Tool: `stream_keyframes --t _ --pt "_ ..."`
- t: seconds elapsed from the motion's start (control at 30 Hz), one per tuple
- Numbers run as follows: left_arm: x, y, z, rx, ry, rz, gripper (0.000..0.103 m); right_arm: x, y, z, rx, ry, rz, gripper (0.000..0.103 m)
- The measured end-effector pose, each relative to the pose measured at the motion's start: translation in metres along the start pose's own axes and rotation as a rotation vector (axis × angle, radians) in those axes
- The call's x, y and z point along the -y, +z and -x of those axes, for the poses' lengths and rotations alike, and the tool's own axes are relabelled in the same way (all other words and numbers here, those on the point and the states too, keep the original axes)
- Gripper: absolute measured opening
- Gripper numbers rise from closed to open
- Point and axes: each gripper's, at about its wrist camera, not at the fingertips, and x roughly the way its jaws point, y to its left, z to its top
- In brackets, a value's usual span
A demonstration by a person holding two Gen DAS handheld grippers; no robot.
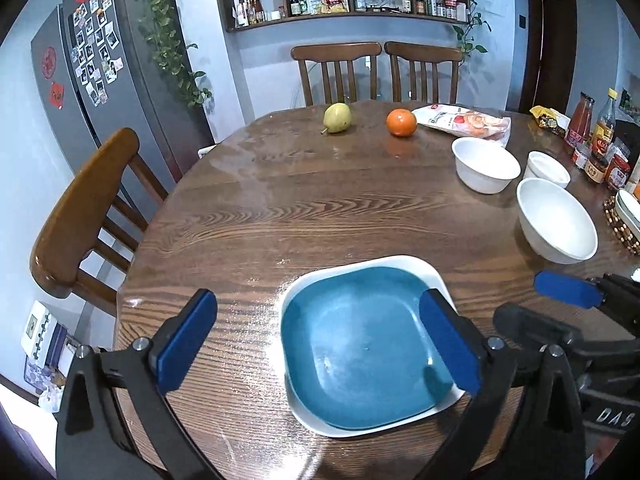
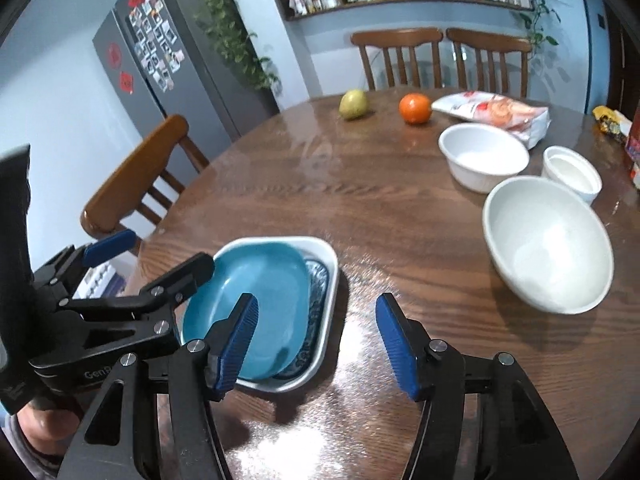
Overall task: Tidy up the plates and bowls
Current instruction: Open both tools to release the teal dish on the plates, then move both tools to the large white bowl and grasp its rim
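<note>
Now we are holding both tools open and empty above the round brown wooden table (image 1: pixel 320 200). The left tool (image 1: pixel 320 344) is standing at its widest, with the glossy blue square ceramic plate (image 1: pixel 360 344) just below its right pad, nested in the white square ceramic plate (image 1: pixel 400 262) and tilted in it. The right tool (image 2: pixel 316 344) is hovering half open just right of that stack, its pads touching nothing. Ahead and to the right of it, three white round ceramic bowls (image 2: pixel 548 248) are waiting, close together but unstacked. We are judging them stiff, smooth, fairly heavy and breakable, so we are planning to pinch one wall at the rim, one pad inside and one outside, and to lower each gently.
</note>
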Motion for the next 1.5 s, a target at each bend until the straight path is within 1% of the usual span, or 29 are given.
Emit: stream_keyframes --t 0.13,0.23,0.37,0.53,0.63,0.7,0.73,0.87,1.0,1.07,1.13,1.17,1.2,1.23,1.27,1.3,1.33,1.37,1.4,1.43,1.47,1.5 --pt "0.008 0.004 0.001 -0.002 -0.003 -0.002 0.102 0.012 0.004 0.012 0.031 -0.006 -0.032 0.062" --pt "0.014 0.007 0.000 -0.014 -0.018 0.002 0.102 0.025 0.007 0.019 0.049 -0.025 -0.064 0.062" --pt "0.028 0.012 -0.005 -0.031 -0.036 0.000 0.102 0.052 0.009 0.028 0.061 -0.065 -0.130 0.062" --pt "0.056 0.022 -0.009 -0.037 -0.068 -0.027 0.102 0.093 0.008 0.038 0.057 -0.125 -0.210 0.062" --pt "0.074 0.030 -0.015 -0.059 -0.118 -0.027 0.102 0.120 0.007 0.044 0.044 -0.171 -0.256 0.062" --pt "0.086 0.035 -0.022 -0.091 -0.163 -0.011 0.102 0.136 0.005 0.048 0.032 -0.202 -0.281 0.062" --pt "0.092 0.037 -0.026 -0.103 -0.179 -0.008 0.102 0.147 0.004 0.050 0.024 -0.224 -0.303 0.062" --pt "0.120 0.045 -0.045 -0.157 -0.240 0.003 0.102 0.181 -0.001 0.055 -0.002 -0.271 -0.361 0.062" --pt "0.150 0.055 -0.067 -0.209 -0.296 0.021 0.101 0.205 -0.003 0.049 -0.043 -0.278 -0.394 0.062" --pt "0.161 0.059 -0.076 -0.231 -0.299 0.018 0.100 0.213 0.001 0.042 -0.055 -0.260 -0.392 0.062" --pt "0.172 0.063 -0.086 -0.252 -0.304 0.016 0.095 0.217 0.005 0.035 -0.063 -0.241 -0.379 0.062" --pt "0.175 0.064 -0.090 -0.260 -0.295 0.012 0.086 0.219 0.008 0.030 -0.067 -0.232 -0.366 0.062" --pt "0.179 0.065 -0.096 -0.273 -0.292 0.012 0.074 0.220 0.011 0.026 -0.075 -0.218 -0.357 0.062" --pt "0.181 0.065 -0.099 -0.283 -0.290 0.012 0.067 0.222 0.015 0.019 -0.086 -0.209 -0.353 0.061" --pt "0.183 0.065 -0.102 -0.294 -0.288 0.012 0.054 0.223 0.017 0.015 -0.094 -0.203 -0.349 0.052" --pt "0.185 0.064 -0.106 -0.309 -0.287 0.016 0.046 0.224 0.017 0.012 -0.102 -0.199 -0.341 0.041" --pt "0.186 0.063 -0.109 -0.322 -0.290 0.019 0.033 0.225 0.019 0.006 -0.118 -0.190 -0.332 0.037" --pt "0.186 0.062 -0.112 -0.332 -0.295 0.021 0.029 0.226 0.020 0.003 -0.128 -0.180 -0.328 0.028" --pt "0.186 0.061 -0.113 -0.338 -0.305 0.026 0.028 0.226 0.020 0.000 -0.138 -0.163 -0.321 0.022" --pt "0.187 0.060 -0.112 -0.335 -0.303 0.024 0.028 0.224 0.021 -0.002 -0.142 -0.148 -0.311 0.020" --pt "0.188 0.059 -0.110 -0.332 -0.300 0.016 0.024 0.221 0.022 -0.003 -0.142 -0.142 -0.297 0.015" --pt "0.188 0.059 -0.109 -0.332 -0.300 0.013 0.014 0.218 0.023 -0.003 -0.146 -0.140 -0.282 0.015"
